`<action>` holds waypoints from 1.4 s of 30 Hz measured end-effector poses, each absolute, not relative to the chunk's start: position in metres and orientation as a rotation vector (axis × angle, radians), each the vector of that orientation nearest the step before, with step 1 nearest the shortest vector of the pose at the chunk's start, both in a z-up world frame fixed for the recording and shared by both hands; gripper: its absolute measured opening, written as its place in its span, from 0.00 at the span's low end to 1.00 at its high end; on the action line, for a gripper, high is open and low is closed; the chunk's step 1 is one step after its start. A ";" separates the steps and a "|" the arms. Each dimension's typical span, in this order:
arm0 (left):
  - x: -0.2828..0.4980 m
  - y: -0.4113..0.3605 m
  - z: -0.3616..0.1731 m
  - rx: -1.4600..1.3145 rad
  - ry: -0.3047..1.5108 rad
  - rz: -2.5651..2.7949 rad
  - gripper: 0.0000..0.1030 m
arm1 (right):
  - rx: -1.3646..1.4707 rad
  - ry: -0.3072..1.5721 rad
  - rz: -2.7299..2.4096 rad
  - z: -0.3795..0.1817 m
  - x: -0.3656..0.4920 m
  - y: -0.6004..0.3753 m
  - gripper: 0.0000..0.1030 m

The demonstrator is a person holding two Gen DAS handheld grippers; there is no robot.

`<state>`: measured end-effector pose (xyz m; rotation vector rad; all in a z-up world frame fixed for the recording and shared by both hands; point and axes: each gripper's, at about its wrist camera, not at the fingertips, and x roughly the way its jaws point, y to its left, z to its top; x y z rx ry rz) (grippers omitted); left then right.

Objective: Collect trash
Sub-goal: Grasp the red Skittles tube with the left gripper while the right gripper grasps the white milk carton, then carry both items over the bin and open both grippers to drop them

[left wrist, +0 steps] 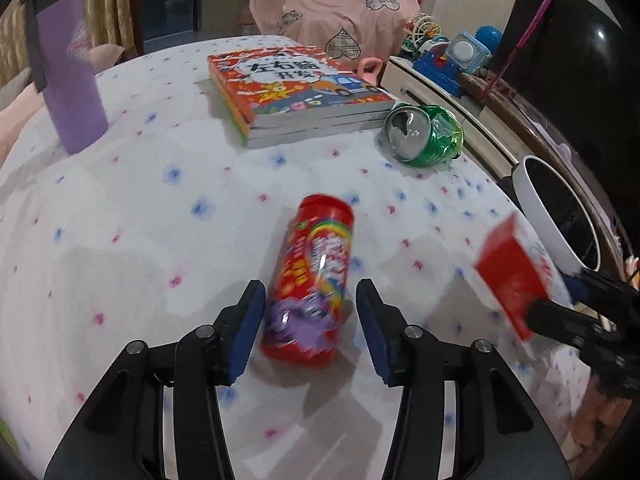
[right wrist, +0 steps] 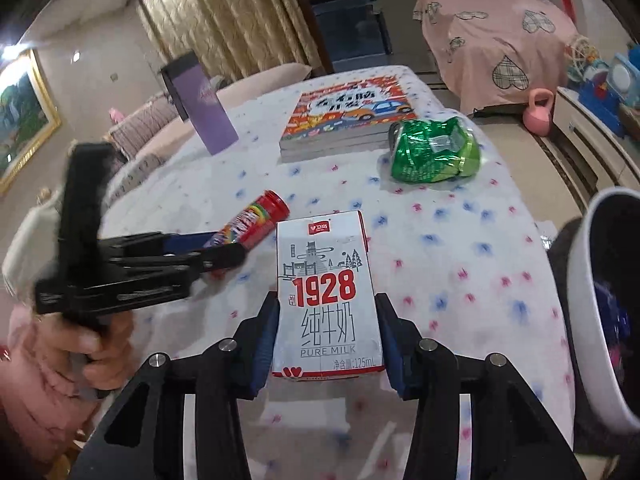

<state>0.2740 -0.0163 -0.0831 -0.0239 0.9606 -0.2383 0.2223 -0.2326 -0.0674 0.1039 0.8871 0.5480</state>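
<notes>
Left hand-held gripper (left wrist: 310,308): released, fingers spread to either side of the red candy tube (left wrist: 310,280). Tube lies on its side on the worktop (left wrist: 120,240), which carries a white cloth with blue and pink flower print. Lower end of the tube sits between the blue pads (left wrist: 248,332); a gap shows on the right side, and on the left I cannot tell whether the pad touches. Tube image is motion-blurred.

Right hand-held gripper (right wrist: 326,332): grasping the milk carton (right wrist: 326,292), both pads pressed against its narrow sides. Carton is white and red, marked "1928" and "PURE MILK", printed face toward the camera. From the left wrist view it appears as a blurred red box at the right edge of the worktop, just beside the white bin (left wrist: 556,216).

Crushed green can (left wrist: 426,134) lies on its side near the far right of the worktop, just beside a stack of books (left wrist: 296,96) with a red illustrated cover. Purple bottle (left wrist: 68,76) with dark lid stands upright at the far left, well apart from the can.

White bin sits off the right edge of the worktop; dark interior, with something blue and purple visible in the right wrist view
</notes>
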 end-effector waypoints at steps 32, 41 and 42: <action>0.192 -0.165 -0.015 -0.022 0.836 -0.493 0.33 | 0.380 0.666 0.335 -0.024 0.147 -0.387 0.46; 0.200 -0.199 -0.008 0.018 0.823 -0.500 0.33 | 0.390 0.652 0.288 -0.023 0.154 -0.417 0.46; 0.201 -0.202 -0.007 0.021 0.822 -0.502 0.33 | 0.390 0.649 0.282 -0.022 0.155 -0.420 0.46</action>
